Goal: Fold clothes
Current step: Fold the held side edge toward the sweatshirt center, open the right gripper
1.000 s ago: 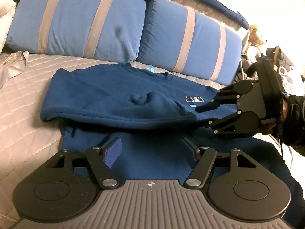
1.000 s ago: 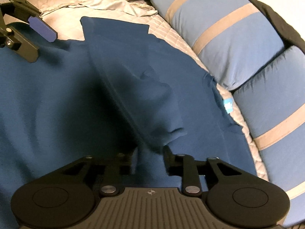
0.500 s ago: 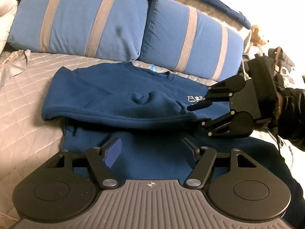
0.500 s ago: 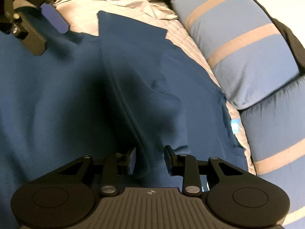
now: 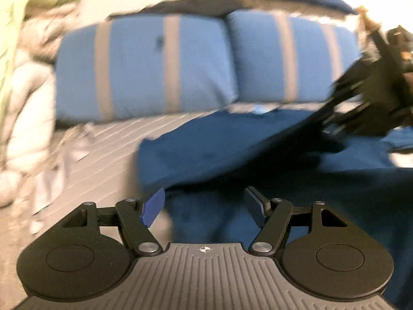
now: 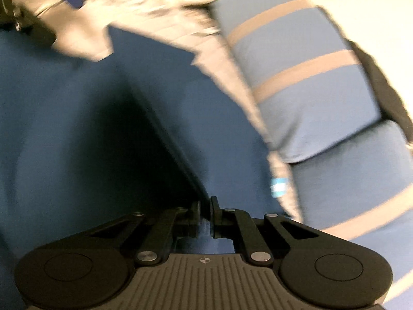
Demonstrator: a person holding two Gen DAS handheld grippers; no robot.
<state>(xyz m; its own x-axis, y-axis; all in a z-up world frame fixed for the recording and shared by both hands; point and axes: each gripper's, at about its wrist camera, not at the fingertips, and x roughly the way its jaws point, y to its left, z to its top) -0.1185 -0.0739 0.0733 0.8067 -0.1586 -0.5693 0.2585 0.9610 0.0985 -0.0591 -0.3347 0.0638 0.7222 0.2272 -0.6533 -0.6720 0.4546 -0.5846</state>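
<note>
Sweatshirt [image 5: 206, 155] spread on bed [image 5: 103, 155] below pillows [image 5: 144, 72]. Right gripper [image 6: 205, 206] just closed, pinching folded sleeve edge; left gripper [image 5: 204, 204] open, empty. Fabric soft, limp, thickish: grip hems.

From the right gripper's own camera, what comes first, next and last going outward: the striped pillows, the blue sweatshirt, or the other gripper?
1. Blue sweatshirt: pinched in the right gripper.
2. Striped pillows: at right.
3. Left gripper: far top left, though close to call against the pillows.
</note>
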